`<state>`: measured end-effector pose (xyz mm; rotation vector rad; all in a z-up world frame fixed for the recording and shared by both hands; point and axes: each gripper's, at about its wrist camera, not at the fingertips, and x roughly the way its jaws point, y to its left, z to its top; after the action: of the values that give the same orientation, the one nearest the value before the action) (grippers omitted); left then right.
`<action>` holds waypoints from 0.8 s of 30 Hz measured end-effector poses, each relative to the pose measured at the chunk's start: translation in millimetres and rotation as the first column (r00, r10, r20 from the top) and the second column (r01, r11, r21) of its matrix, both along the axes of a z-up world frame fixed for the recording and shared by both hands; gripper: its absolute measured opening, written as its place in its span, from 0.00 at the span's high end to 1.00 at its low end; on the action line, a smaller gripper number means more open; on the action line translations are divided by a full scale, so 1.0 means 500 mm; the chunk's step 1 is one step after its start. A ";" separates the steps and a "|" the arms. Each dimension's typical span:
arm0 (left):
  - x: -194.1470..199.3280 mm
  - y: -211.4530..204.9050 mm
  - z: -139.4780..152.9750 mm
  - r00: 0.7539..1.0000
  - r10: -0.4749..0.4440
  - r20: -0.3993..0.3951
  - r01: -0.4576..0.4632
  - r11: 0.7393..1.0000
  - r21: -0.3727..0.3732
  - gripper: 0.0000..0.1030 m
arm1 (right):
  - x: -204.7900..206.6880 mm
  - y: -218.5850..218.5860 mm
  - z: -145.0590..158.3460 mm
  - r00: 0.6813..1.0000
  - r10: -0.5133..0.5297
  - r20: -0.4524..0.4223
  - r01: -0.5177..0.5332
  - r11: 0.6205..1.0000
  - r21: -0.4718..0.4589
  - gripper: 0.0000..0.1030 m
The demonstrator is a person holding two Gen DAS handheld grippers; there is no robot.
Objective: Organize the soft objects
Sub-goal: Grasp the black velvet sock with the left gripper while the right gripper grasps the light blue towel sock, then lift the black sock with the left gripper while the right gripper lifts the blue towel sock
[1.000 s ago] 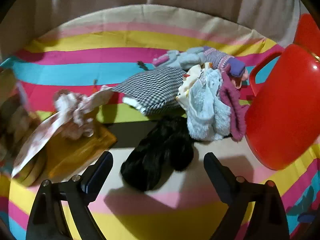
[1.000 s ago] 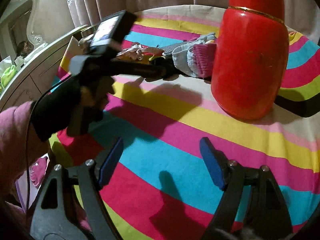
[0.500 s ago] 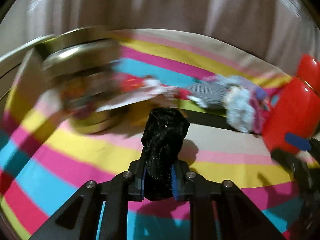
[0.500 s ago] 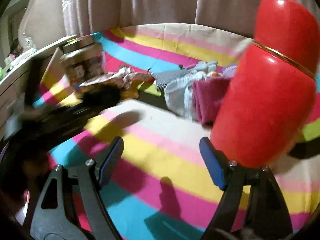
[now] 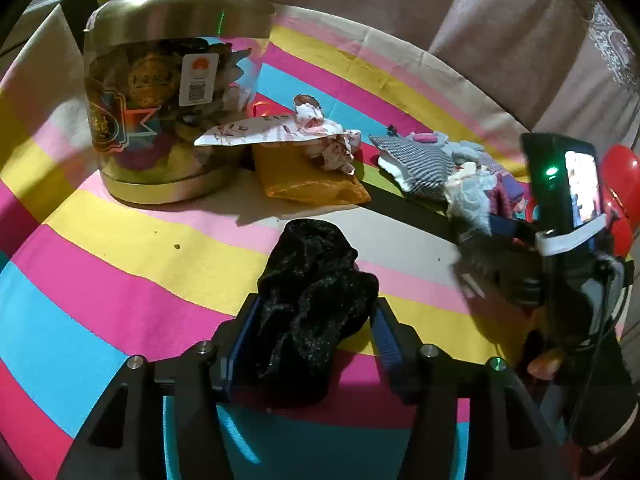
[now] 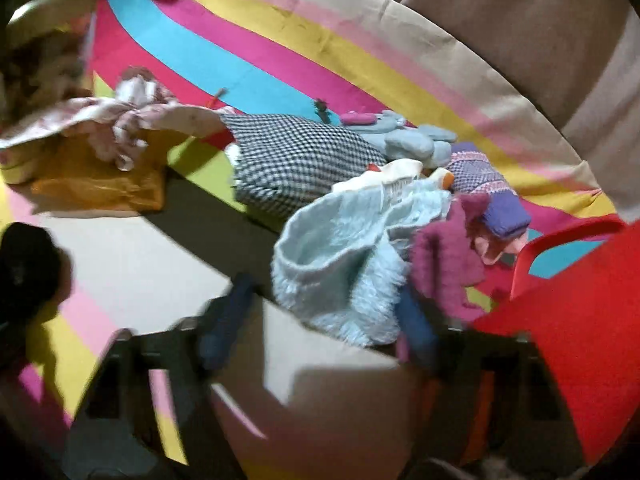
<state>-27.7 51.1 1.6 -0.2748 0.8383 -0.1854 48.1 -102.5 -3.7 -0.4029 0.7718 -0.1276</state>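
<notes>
1. Black fuzzy sock (image 5: pixel 316 300) sits between the jaws of your left gripper (image 5: pixel 316 328), well apart from the heap, over the striped cloth (image 5: pixel 120 280). The jaws are opening, and the right pad stands clear of the fabric, so you look to be letting it go here.
2. Your right gripper (image 6: pixel 324 320) is blurred with motion and closing, its tips at the near edge of the pale blue fluffy piece (image 6: pixel 340 264). You have it between the jaws, but the pads do not yet show a firm pinch.
3. Sorting is barely begun, by my reading: one item is out, and the pile still holds the blue piece, the checked cloth (image 6: pixel 296 160), a magenta knit (image 6: pixel 444 264) and a purple patterned sock (image 6: pixel 488 188), all tangled beside the red jug (image 6: pixel 580 320).
4. Off to the left, a floral cloth (image 5: pixel 288 132) lies on an orange pouch (image 5: pixel 308 180) by the big jar (image 5: pixel 168 92), untouched.
</notes>
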 end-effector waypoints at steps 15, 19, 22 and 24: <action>0.001 -0.003 -0.003 1.000 0.006 0.000 -0.006 1.000 -0.022 0.44 | -0.258 -0.117 0.154 0.962 0.251 0.111 -0.267 0.760 0.593 0.74; 0.001 -0.003 -0.003 1.000 0.007 0.000 -0.007 1.000 -0.023 0.44 | -0.249 -0.117 0.101 0.987 0.157 0.018 -0.148 0.876 0.460 0.56; 0.001 -0.003 -0.003 1.000 0.006 0.000 -0.006 1.000 -0.024 0.43 | -0.235 -0.106 0.064 0.989 0.145 -0.024 -0.125 0.915 0.383 0.32; 0.002 -0.003 -0.003 1.000 0.004 0.001 -0.004 1.000 -0.026 0.42 | -0.226 -0.099 0.048 0.990 0.134 -0.048 -0.110 0.934 0.341 0.31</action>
<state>-26.9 49.4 0.2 -0.3008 0.8351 -0.1926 -64.9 -151.8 20.1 -0.1278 0.8186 0.1363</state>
